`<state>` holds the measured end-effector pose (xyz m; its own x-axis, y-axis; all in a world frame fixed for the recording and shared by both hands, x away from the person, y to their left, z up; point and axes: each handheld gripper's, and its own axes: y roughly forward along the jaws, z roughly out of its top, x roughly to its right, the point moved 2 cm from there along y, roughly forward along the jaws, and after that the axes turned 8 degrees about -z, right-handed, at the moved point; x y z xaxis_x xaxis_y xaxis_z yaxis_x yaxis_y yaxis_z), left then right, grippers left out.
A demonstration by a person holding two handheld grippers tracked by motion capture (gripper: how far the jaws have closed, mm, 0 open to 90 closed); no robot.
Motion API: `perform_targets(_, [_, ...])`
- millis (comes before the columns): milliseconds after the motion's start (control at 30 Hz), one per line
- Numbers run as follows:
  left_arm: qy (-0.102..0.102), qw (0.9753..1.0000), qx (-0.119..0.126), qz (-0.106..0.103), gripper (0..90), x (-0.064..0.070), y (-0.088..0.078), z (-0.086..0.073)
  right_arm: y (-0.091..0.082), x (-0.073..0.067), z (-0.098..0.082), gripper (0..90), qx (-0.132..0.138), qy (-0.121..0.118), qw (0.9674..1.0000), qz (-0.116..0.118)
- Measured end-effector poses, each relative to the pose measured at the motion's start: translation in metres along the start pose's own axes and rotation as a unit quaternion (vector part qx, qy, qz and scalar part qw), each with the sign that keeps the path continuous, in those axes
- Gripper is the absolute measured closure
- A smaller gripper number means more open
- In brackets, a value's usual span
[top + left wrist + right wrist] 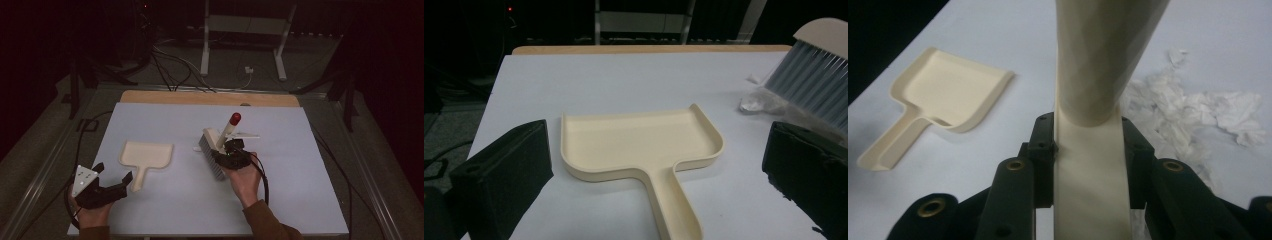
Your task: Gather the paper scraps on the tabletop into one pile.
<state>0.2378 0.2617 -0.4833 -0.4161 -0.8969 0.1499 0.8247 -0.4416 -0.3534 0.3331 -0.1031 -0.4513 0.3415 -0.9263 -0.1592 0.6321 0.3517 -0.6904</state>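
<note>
Cream dustpan lies flat on the desk, my left gripper just behind its handle, fingers apart. To the dustpan's right, my right gripper fingers are clamped on the brush, crumpled paper beyond.

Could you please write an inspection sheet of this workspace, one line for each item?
Surface: pale blue table, wooden strip at the far edge.
Job's things: cream dustpan lying flat, untouched; brush lifted by its cream handle, red tip up.
Clutter: crumpled white paper scraps beside the brush.
Grippers: left claw open, jaws either side of the dustpan handle; right claw shut on the brush.
Cables: black cable trailing from the right claw; more cables on the floor.
Surroundings: dark room, white stand behind the table.
</note>
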Motion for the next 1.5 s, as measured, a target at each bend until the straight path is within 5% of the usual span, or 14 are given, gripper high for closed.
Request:
perform_targets(200, [0.001, 1.0, -0.002, -0.001, 0.3, 0.001, 0.001, 0.0, 0.004, -0.01, 0.005, 67.6, 0.01, 0.005, 0.9998, 0.016])
perform_targets(567, [-0.001, 1.0, 0.0, -0.002, 0.3, -0.001, 0.0, 0.0, 0.049, -0.041, 0.008, 67.6, -0.015, 0.01, 0.9998, 0.002])
perform_targets(767, [-0.001, 1.0, -0.002, -0.004, 0.3, -0.001, 0.001, -0.001, 0.062, -0.028, 0.009, 67.6, -0.036, 0.036, 0.9984, -0.026])
perform_targets(1233, [-0.001, 1.0, -0.004, -0.004, 0.3, 0.001, 0.002, -0.001, 0.036, 0.013, -0.005, 67.6, -0.028, 0.053, 0.9959, -0.067])
perform_targets(1500, [-0.002, 1.0, -0.005, -0.004, 0.3, 0.0, 0.002, -0.002, 0.024, 0.013, -0.004, 67.6, -0.016, 0.058, 0.9979, -0.024])
